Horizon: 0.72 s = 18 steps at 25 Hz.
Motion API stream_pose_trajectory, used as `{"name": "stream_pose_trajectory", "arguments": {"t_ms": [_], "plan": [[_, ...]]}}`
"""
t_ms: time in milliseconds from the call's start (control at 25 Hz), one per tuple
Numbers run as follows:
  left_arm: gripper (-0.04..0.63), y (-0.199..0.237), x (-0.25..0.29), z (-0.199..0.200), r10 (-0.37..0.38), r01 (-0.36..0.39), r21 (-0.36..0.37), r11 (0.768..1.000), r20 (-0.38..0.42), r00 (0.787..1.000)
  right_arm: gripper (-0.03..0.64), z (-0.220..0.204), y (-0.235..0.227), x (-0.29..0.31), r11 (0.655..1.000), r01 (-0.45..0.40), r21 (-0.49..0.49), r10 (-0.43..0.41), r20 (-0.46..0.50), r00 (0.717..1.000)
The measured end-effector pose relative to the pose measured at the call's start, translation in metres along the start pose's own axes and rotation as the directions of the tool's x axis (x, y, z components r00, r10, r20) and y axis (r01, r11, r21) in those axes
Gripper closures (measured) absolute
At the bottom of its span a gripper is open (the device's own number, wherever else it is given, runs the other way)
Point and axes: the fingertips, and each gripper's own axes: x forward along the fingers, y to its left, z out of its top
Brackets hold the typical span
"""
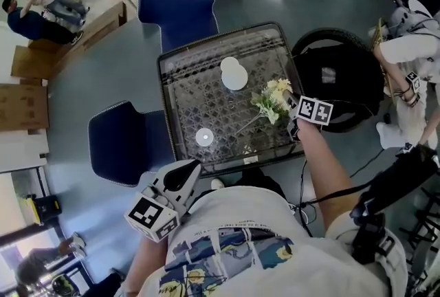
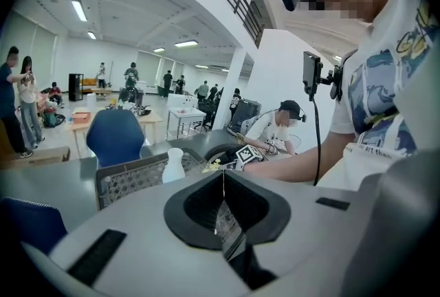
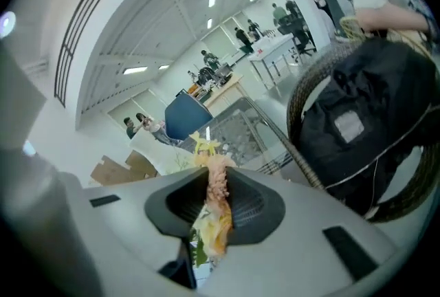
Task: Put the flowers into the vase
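Over the grey lattice tabletop's right edge, the right hand-held gripper clamps the pale yellow flower bunch, stem trailing lower-left in the head view. The white narrow-necked vase stands near, upper-left of the blooms. The left hand-held gripper is clenched on nothing.

Open lab hall: worktables, rig-wearing people.

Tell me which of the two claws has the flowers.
The right claw, at the right edge of the table: the flowers are pinched between its jaws. The left claw is shut on nothing, held back from the table.
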Motion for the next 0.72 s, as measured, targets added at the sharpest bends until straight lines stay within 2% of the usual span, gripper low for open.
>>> {"name": "stream_pose_trajectory", "arguments": {"t_ms": [200,360,520,720], "plan": [[0.586,-0.001,0.004,0.004,-0.014,0.014,0.006,1.0,0.022,1.0,0.541,0.058,0.036,-0.033,0.984,-0.007,-0.176,0.023,0.092,0.995],[0.586,-0.007,0.005,0.006,-0.032,0.031,0.019,0.999,0.052,0.998,0.541,0.105,0.071,-0.066,0.944,0.017,-0.329,0.04,0.165,0.985],[0.586,-0.011,0.006,0.009,-0.052,0.05,0.035,0.998,0.085,0.995,0.541,0.155,0.123,-0.103,0.879,0.035,-0.475,0.094,0.245,0.965],[0.585,-0.009,-0.004,0.013,-0.046,0.043,0.026,0.999,0.123,0.991,0.541,0.202,0.205,-0.14,0.762,0.06,-0.645,0.199,0.322,0.926]]}}
